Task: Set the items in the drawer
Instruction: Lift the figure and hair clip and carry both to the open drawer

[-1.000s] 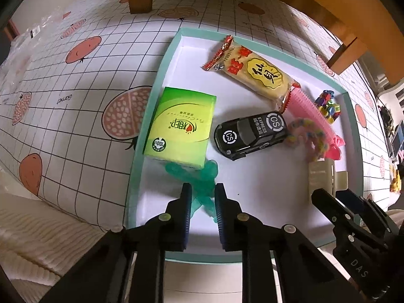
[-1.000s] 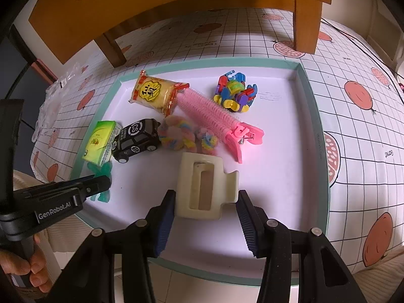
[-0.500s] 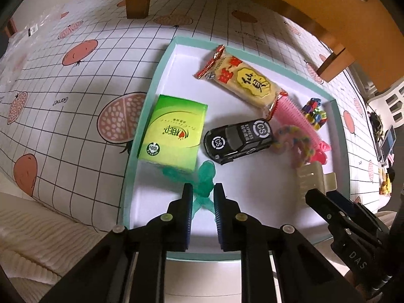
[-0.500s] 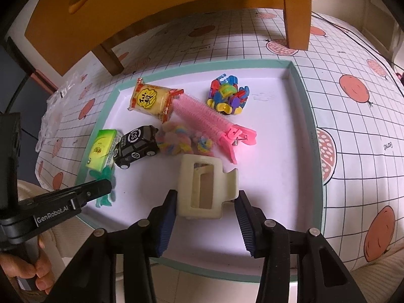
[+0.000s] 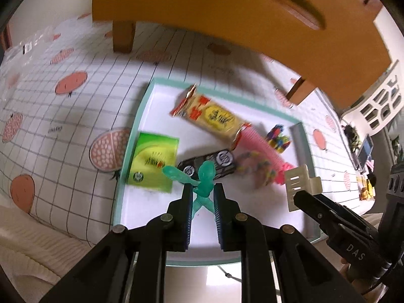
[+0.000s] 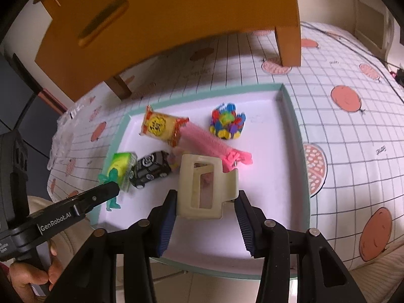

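Nearest to us, our left gripper (image 5: 202, 192) pinches the green plastic figure (image 5: 205, 179), its pads pressed on the figure's waist; the head and one arm stick out past the fingertips and the legs hang back between the fingers, clear of the tray floor. Our right gripper (image 6: 205, 202) clamps the cream hair claw clip (image 6: 205, 186) by its two sides, the clip's open frame facing the camera and its body held above the tray. In the left wrist view the clip (image 5: 301, 185) shows at the tip of the right gripper (image 5: 296, 197), just to the right of the figure.

Below both sits the teal-rimmed white tray (image 6: 295, 131) on the table (image 6: 353, 139), whose cloth bears a grid and fruit prints. Just past the figure lie the green box (image 5: 152, 161) at the tray's left wall and the black toy car (image 5: 209, 162) beside it. Beyond the clip lie a pastel fluffy item (image 5: 255, 169), blurred, and the pink comb-like clip (image 6: 214, 144). Farther still are the yellow snack packet (image 6: 161, 126) and the cluster of coloured plastic pieces (image 6: 227, 121).

At the far edge stands the orange wooden drawer unit (image 6: 164, 12) on legs, its front shut, with a slot handle (image 6: 103, 21).
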